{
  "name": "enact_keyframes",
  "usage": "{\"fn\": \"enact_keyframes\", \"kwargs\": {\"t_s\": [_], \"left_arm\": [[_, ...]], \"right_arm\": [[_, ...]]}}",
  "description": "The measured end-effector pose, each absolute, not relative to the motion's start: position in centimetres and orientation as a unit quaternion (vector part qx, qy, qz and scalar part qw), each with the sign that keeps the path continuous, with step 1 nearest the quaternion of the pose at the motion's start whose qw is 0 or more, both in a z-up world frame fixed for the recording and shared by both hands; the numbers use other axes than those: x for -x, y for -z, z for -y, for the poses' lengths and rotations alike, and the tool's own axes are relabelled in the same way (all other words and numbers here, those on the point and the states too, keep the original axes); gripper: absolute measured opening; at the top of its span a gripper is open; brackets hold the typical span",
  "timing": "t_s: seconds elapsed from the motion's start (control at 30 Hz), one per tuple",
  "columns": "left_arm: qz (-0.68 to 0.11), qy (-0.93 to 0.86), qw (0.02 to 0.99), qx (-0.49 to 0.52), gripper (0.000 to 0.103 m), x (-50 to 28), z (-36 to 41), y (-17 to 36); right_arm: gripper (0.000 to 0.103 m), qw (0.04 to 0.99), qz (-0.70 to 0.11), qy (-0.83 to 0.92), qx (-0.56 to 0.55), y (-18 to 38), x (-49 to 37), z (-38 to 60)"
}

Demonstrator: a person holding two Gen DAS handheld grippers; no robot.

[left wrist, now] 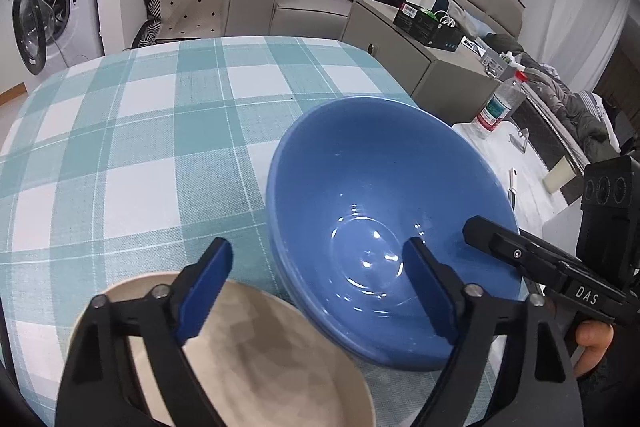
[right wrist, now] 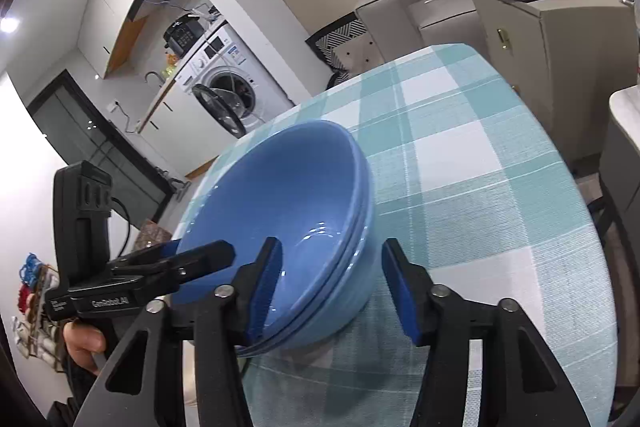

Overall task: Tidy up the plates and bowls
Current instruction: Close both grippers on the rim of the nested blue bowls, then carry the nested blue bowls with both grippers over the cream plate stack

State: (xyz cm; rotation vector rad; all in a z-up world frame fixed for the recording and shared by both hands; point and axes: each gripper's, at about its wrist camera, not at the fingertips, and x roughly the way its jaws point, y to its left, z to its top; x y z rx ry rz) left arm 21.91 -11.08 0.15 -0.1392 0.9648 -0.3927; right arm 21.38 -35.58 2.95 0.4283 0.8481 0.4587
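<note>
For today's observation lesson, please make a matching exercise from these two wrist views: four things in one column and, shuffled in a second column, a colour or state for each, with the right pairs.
Column A
1. stacked bowls
2. plate
3. tablecloth
4. washing machine door

Column B
a. swung open
b. blue, nested one in another
c. teal and white checks
d. cream, beside the bowls

Pairs: 1-b, 2-d, 3-c, 4-a
</note>
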Motion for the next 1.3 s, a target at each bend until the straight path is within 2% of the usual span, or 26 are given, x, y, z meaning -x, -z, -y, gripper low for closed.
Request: {"fn": "enact_keyframes", "kwargs": {"t_s": [0.1,0.23,0.6,1.3], "left_arm": [[-0.475,0.195,0.855,0.068,0.045,-22.0,11.4,0.1],[-0.476,0.186,0.858,0.054,0.037,-21.8,11.6,0.0],[-0.478,0.178,0.859,0.042,0.035,-21.5,11.6,0.0],[-0.458,0.165,0.873,0.029,0.035,-20.6,11.9,-2.7]], "right_arm": [[0.048,0.864,-0.405,-0.217,-0.205,-3.0,-21.4,35.5],[0.043,0.869,-0.402,-0.207,-0.199,-3.2,-21.4,35.5],[0.038,0.876,-0.397,-0.199,-0.188,-3.7,-21.3,35.3],[0.038,0.89,-0.368,-0.198,-0.184,-5.7,-20.1,35.5]]}}
